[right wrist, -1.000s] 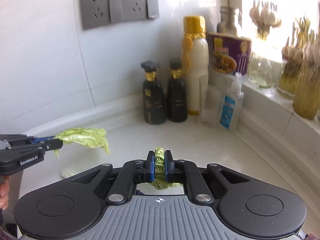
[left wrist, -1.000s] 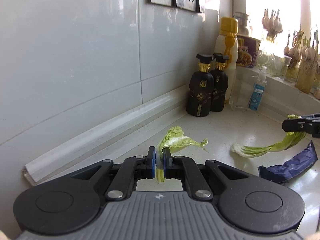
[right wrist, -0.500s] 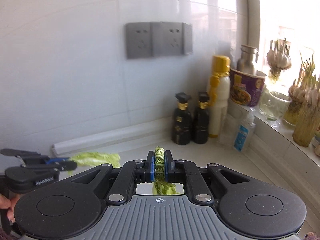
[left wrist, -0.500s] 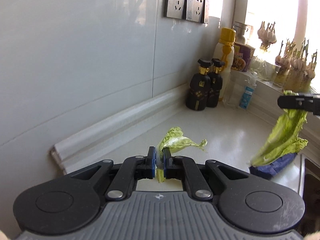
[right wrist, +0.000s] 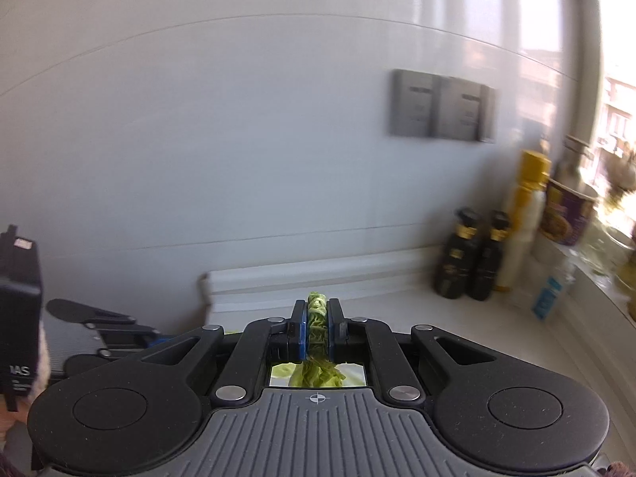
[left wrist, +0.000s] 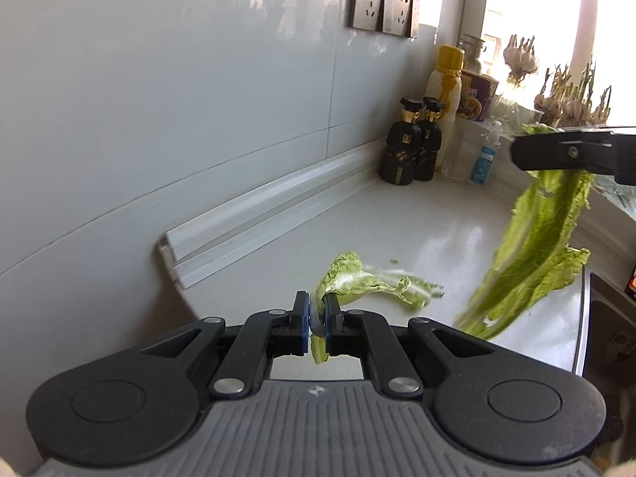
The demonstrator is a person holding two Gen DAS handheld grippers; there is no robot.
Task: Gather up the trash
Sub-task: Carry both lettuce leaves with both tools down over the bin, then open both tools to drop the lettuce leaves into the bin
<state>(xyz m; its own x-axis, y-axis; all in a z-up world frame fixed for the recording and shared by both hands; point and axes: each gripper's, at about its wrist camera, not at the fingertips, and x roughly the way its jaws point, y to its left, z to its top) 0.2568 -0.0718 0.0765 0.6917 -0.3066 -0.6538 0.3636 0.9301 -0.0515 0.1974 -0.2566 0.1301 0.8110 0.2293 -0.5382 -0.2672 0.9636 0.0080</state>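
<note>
Green on both sides: you carry one scrap of leaf in each claw. Your left claw (left wrist: 317,320) is clamped on the pale stem end of a small, crumpled green cabbage leaf (left wrist: 357,278); the leaf juts forward and to the right of the pads, its long axis roughly level, above the glossy white worktop (left wrist: 429,218). Your right claw (right wrist: 317,328) is pinched on a bunched wad at the top of a long, limp green leaf (left wrist: 532,246). From the left wrist view that leaf hangs straight down from the black fingers, long axis near vertical, tip blurred and close above the worktop edge.

Key relation: the hanging leaf lies right of the small leaf, next to the steel sink rim (left wrist: 584,318). No bin shows in either view, so you cannot tell which hand is nearer the drop.

Judgement: both pickups look done; carrying comes next. Watch the long leaf's swing. Dark bottles (left wrist: 413,151) stand in the far corner, well apart.
</note>
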